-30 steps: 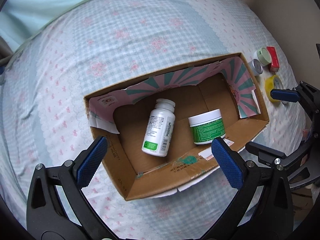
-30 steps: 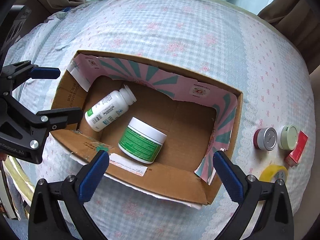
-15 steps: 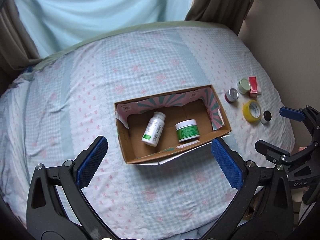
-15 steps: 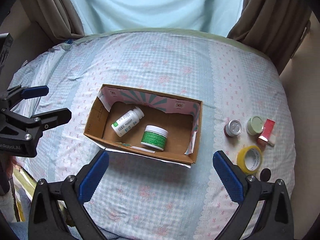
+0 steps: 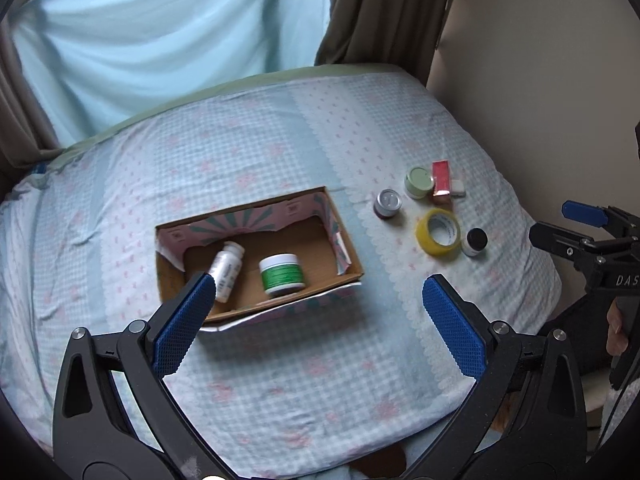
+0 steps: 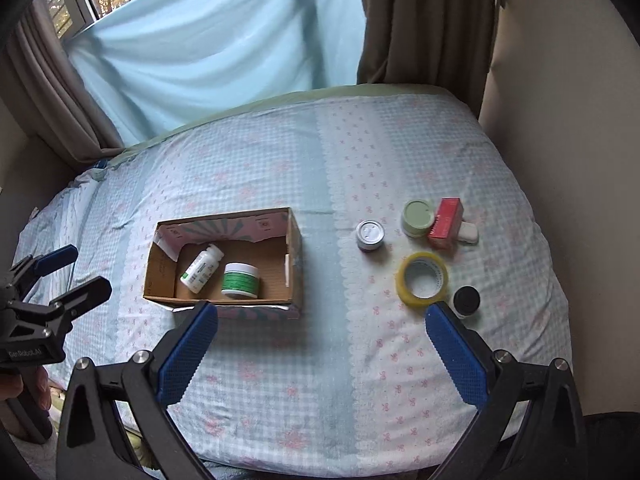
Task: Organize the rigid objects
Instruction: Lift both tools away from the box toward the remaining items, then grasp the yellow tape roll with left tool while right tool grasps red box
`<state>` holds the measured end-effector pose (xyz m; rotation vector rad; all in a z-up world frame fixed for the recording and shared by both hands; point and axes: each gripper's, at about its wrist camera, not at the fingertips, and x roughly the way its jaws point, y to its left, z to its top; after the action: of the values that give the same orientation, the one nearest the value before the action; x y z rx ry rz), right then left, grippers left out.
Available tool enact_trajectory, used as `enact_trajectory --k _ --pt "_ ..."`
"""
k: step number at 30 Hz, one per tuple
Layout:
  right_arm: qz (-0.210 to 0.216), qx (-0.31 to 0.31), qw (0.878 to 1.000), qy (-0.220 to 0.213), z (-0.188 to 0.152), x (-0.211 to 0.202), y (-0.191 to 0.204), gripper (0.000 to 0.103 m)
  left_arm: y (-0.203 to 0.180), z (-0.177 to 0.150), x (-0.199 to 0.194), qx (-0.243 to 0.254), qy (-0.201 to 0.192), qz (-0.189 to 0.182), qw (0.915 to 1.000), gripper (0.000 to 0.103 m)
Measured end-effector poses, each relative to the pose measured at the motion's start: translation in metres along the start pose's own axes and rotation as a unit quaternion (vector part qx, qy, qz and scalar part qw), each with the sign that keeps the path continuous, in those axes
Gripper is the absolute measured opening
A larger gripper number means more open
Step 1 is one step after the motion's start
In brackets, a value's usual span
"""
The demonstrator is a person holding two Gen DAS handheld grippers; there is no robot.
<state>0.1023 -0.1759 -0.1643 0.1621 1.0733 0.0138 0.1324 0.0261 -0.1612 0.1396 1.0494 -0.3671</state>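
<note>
An open cardboard box [image 5: 168, 276] [image 6: 296, 256] lies on the bed. Inside it a white pill bottle [image 5: 228, 270] [image 6: 202, 266] lies on its side beside an upright green-labelled jar [image 5: 281, 274] [image 6: 240, 280]. To the right on the sheet sit a silver-lidded tin [image 5: 388, 203] [image 6: 370, 235], a pale green jar [image 5: 419, 182] [image 6: 417, 218], a red carton [image 5: 442, 180] [image 6: 447, 220], a yellow tape roll [image 5: 422, 232] [image 6: 404, 284] and a small black-capped bottle [image 5: 476, 240] [image 6: 466, 300]. My left gripper [image 5: 319, 280] and right gripper [image 6: 322, 308] hover high above the bed's near edge, both open and holding nothing.
The bed [image 6: 320, 380] has a checked blue sheet with pink bows. A small white item [image 6: 470, 234] lies against the red carton. Curtains [image 6: 420, 20] and a pale blue drape hang behind. A wall runs along the right side. A hand holds each gripper handle.
Both grippers have drawn up and back from the box, so the whole bed shows now. The box and the loose items have not moved.
</note>
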Motion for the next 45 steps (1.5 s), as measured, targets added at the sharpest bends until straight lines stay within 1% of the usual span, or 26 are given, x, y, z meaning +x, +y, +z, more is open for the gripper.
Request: enact_trajectory --k 4,8,13,15,17,19,21,24,30,31,32,36,38,41,43,44,45 --pt "0.02 -0.005 1.0 0.005 0.008 0.004 -0.062 0.103 -0.056 0.001 0.021 -0.012 0.009 0.001 0.9999 0.103" --pt "0.049 -0.008 0.999 0.006 0.025 0.017 -0.12 0.103 -0.106 0.001 0.052 -0.022 0.023 -0.002 0.9995 0.103" --pt "0.074 0.005 0.997 0.022 0.048 0.047 -0.177 0.103 -0.147 0.0 0.101 -0.029 0.057 -0.017 0.9978 0.103" --pt "0.086 0.016 0.996 0.027 0.057 0.063 -0.193 0.103 -0.16 -0.001 0.122 -0.021 0.068 -0.02 0.9973 0.103" --pt "0.096 0.026 0.994 0.035 0.066 0.084 -0.207 0.103 -0.171 -0.002 0.146 -0.007 0.08 -0.02 0.9965 0.103" --pt "0.098 0.029 0.994 0.041 0.073 0.105 -0.218 0.103 -0.179 -0.004 0.173 0.006 0.093 -0.029 0.9952 0.103" --pt "0.101 0.034 0.993 0.046 0.079 0.129 -0.229 0.103 -0.188 -0.007 0.204 0.018 0.106 -0.038 0.9934 0.103" --pt "0.109 0.048 0.991 0.058 0.086 0.168 -0.247 0.103 -0.202 -0.013 0.252 0.044 0.123 -0.041 0.9906 0.103" --pt "0.12 0.069 0.987 0.085 0.096 0.248 -0.279 0.103 -0.224 -0.028 0.333 0.079 0.137 -0.067 0.9851 0.103" --pt "0.124 0.072 0.986 0.089 0.098 0.26 -0.283 0.101 -0.227 -0.031 0.345 0.085 0.136 -0.07 0.9845 0.103" --pt "0.13 0.077 0.984 0.093 0.1 0.272 -0.287 0.098 -0.23 -0.033 0.354 0.091 0.133 -0.072 0.9843 0.103" --pt "0.157 0.102 0.977 0.105 0.107 0.313 -0.3 0.097 -0.235 -0.036 0.386 0.106 0.117 -0.07 0.985 0.103" --pt "0.172 0.11 0.973 0.11 0.111 0.328 -0.304 0.091 -0.236 -0.034 0.396 0.109 0.107 -0.076 0.9853 0.103" --pt "0.187 0.121 0.967 0.122 0.114 0.349 -0.307 0.085 -0.241 -0.029 0.408 0.12 0.093 -0.085 0.9848 0.103" --pt "0.191 0.127 0.964 0.131 0.115 0.361 -0.31 0.082 -0.248 -0.025 0.411 0.138 0.081 -0.077 0.984 0.103" --pt "0.194 0.13 0.963 0.135 0.114 0.366 -0.311 0.077 -0.25 -0.024 0.413 0.145 0.078 -0.073 0.9836 0.103" --pt "0.197 0.132 0.962 0.138 0.114 0.37 -0.311 0.075 -0.253 -0.021 0.415 0.149 0.076 -0.072 0.9833 0.103"
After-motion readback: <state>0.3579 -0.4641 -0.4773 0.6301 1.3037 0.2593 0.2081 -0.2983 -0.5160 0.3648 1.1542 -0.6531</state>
